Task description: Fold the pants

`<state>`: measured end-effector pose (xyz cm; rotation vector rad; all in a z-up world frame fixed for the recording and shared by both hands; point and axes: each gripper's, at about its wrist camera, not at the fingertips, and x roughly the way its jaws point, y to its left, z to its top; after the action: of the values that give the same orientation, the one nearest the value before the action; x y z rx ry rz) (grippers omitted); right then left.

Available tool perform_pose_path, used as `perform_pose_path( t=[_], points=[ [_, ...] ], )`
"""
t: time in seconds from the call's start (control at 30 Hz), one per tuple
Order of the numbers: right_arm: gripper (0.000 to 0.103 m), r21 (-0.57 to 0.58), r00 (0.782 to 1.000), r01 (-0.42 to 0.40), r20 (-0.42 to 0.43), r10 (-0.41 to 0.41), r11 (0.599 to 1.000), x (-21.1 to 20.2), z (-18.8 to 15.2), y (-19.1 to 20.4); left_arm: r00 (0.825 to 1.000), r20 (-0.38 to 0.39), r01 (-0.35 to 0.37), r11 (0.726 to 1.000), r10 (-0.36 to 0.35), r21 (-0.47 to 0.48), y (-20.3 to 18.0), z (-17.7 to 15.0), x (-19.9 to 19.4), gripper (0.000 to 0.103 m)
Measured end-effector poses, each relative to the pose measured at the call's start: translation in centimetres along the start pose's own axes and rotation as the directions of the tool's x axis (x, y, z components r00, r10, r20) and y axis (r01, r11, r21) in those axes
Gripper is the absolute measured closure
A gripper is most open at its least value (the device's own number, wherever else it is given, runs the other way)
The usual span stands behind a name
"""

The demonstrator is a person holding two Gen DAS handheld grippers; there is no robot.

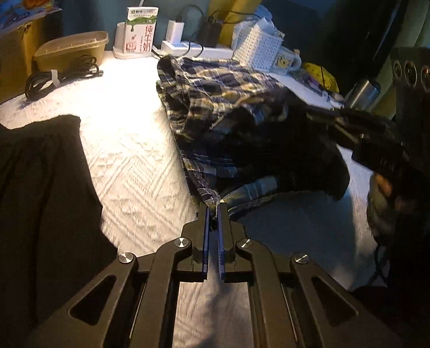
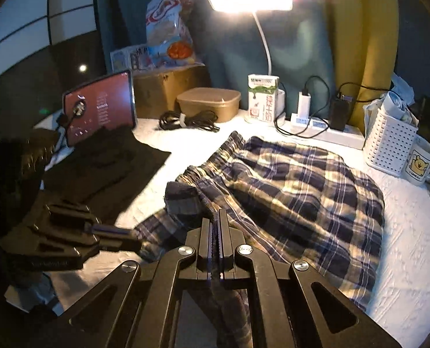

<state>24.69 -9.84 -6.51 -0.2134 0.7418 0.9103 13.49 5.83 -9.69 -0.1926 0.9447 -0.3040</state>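
We judge the plaid pants [image 2: 296, 185] to be light, soft and limp: thin woven cloth that sags and wrinkles wherever it is not supported, so we expect any lifted edge to drag the rest along the white textured table cover [image 1: 134, 150] rather than slide stiffly. The best holds look to be the hems and the gathered elastic waistband, where the fabric is doubled and less likely to slip out of narrow pads. Our left gripper [image 1: 214, 207] is clenched on a hem corner of the pants, and our right gripper [image 2: 216, 217] is pinched tight on a bunched fold of the same cloth, which trails down between its arms. The pants lie in the middle of the table, waistband toward the power strip [image 2: 325, 133], rumpled and partly doubled over. They are checked in navy, tan and pale lines, with a ruffled waistband. A black garment [image 2: 107, 159] lies well apart to the left.
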Motion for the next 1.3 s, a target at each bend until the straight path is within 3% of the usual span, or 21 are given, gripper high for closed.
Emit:
perform_pose_path(
  t=[0.1,0.27,0.4,0.47,0.57,0.63,0.67,0.7,0.73,0.77,0.97,1.0,1.1,1.23,1.3],
  points=[
    [0.101,0.003,0.999,-0.033,-0.015,0.033,0.999,0.7,-0.2,0.7,0.999,-0.036,-0.014,1.0,0.014,-0.008,0.4,-0.7,0.5,0.1],
    [0.101,-0.018,0.986,-0.113,-0.128,0.109,0.993,4.5,-2.4,3.4,0.998,-0.068,-0.023,0.998,0.019,-0.053,1.4,-1.4,0.8,0.099],
    [0.101,-0.014,0.976,-0.109,-0.19,0.105,0.994,6.6,-4.0,4.4,0.995,-0.082,-0.057,0.997,0.054,-0.041,1.7,-1.8,-0.3,0.099],
    [0.1,-0.004,0.978,-0.109,-0.18,0.107,0.994,6.5,-4.0,4.3,0.994,-0.082,-0.072,0.996,0.069,-0.044,2.2,-2.0,-0.8,0.099],
    [0.098,-0.008,0.975,-0.1,-0.198,0.097,0.995,6.5,-4.4,4.8,0.997,-0.046,-0.071,0.996,0.069,-0.044,2.3,-1.6,-1.7,0.099],
    [0.088,-0.01,0.975,-0.106,-0.196,0.102,0.994,5.9,-4.6,5.1,0.998,0.003,-0.057,0.998,0.058,-0.036,1.6,-0.6,-2.1,0.099],
    [0.067,-0.007,0.973,-0.121,-0.199,0.117,0.993,5.7,-4.6,5.3,0.999,0.021,-0.044,0.999,0.044,-0.03,1.2,-0.1,-2.0,0.099],
    [0.032,-0.001,0.97,-0.139,-0.2,0.136,0.99,5.3,-4.7,5.5,0.999,0.035,-0.033,0.999,0.034,-0.021,0.7,0.6,-1.6,0.099],
    [0.018,-0.001,0.97,-0.146,-0.198,0.143,0.989,5.0,-4.8,5.7,0.999,0.042,-0.03,0.999,0.031,-0.012,0.4,1.0,-1.2,0.099],
    [0.012,-0.006,0.97,-0.15,-0.194,0.146,0.989,4.7,-4.9,5.9,0.999,0.041,-0.03,1.0,0.03,-0.005,0.1,1.3,-0.6,0.099],
    [0.012,0.005,0.982,-0.086,-0.171,0.086,0.996,1.7,-5.6,4.6,0.992,-0.084,-0.094,0.995,0.096,0.027,-0.2,1.1,4.2,0.098],
    [0.012,0.013,0.984,-0.064,-0.166,0.065,0.998,1.1,-5.8,4.1,0.994,-0.058,-0.095,0.995,0.097,0.039,-0.2,0.8,3.9,0.098],
    [0.012,0.057,0.986,0.011,-0.165,-0.002,0.998,-0.4,-7.0,1.9,0.99,-0.073,-0.119,0.992,0.122,0.046,0.0,0.3,3.3,0.098],
    [0.012,0.124,0.975,0.084,-0.217,-0.056,0.989,-1.0,-9.4,-0.7,0.986,-0.067,-0.149,0.988,0.152,0.044,0.2,-0.6,2.4,0.098],
    [0.012,0.133,0.977,0.084,-0.207,-0.055,0.988,-1.9,-10.1,-0.9,0.978,-0.066,-0.197,0.979,0.2,0.045,0.5,-0.9,2.2,0.09]
  ],
)
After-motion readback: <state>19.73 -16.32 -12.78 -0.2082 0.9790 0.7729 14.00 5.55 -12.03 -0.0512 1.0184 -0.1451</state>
